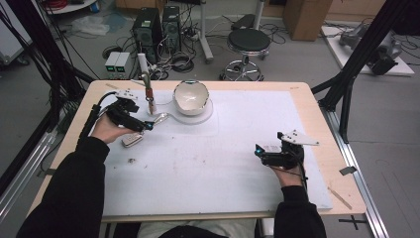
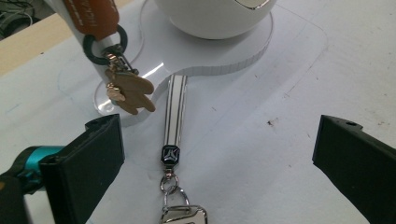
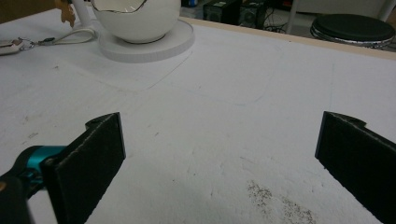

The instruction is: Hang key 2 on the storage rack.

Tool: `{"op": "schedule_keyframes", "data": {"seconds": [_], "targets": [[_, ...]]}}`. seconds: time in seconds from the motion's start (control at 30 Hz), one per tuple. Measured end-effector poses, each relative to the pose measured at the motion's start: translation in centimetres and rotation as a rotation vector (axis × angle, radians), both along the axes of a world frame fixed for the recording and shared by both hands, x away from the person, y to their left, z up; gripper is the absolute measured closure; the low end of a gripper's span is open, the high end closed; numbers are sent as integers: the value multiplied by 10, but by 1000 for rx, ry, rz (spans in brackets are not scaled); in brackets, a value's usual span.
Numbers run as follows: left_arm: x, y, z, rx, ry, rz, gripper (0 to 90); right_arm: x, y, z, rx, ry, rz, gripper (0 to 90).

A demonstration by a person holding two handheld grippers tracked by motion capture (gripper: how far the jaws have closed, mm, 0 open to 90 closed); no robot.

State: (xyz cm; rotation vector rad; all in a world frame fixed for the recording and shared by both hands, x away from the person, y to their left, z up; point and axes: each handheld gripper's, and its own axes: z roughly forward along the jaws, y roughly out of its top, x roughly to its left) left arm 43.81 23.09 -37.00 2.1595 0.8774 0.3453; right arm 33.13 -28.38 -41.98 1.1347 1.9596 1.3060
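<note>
Table [image 1: 307, 106] carries a white mat, with a white bowl [image 1: 191, 97] on a round base [image 1: 200, 116] at far left-centre. Left gripper [image 1: 147, 125] sits low over the mat, jaws wide apart, nothing between the pads; a striped key strap [image 2: 174, 116] with car key [image 1: 132, 140] lies between them, running to the base. Upright post [image 1: 150, 96] with brown tag and dangling charm [image 2: 132, 92] stands just beside the strap. Right gripper [image 1: 258, 151] rests well apart at near right, jaws spread, empty.
</note>
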Motion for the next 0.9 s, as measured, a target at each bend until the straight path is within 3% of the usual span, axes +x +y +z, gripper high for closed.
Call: {"op": "schedule_keyframes", "data": {"seconds": [0.3, 0.57, 0.77, 0.9], "targets": [[11, 0, -15, 19, 66, 20, 75, -1, 0, 0, 1, 5, -1, 6], [22, 6, -27, -5, 87, 60, 75, -3, -2, -1, 1, 4, -9, 6], [26, 4, -33, 2, 102, 65, 75, -3, -3, -1, -4, 4, -7, 6], [29, 2, -37, 8, 129, 95, 83, -3, -2, -2, -8, 9, -6, 6]]}}
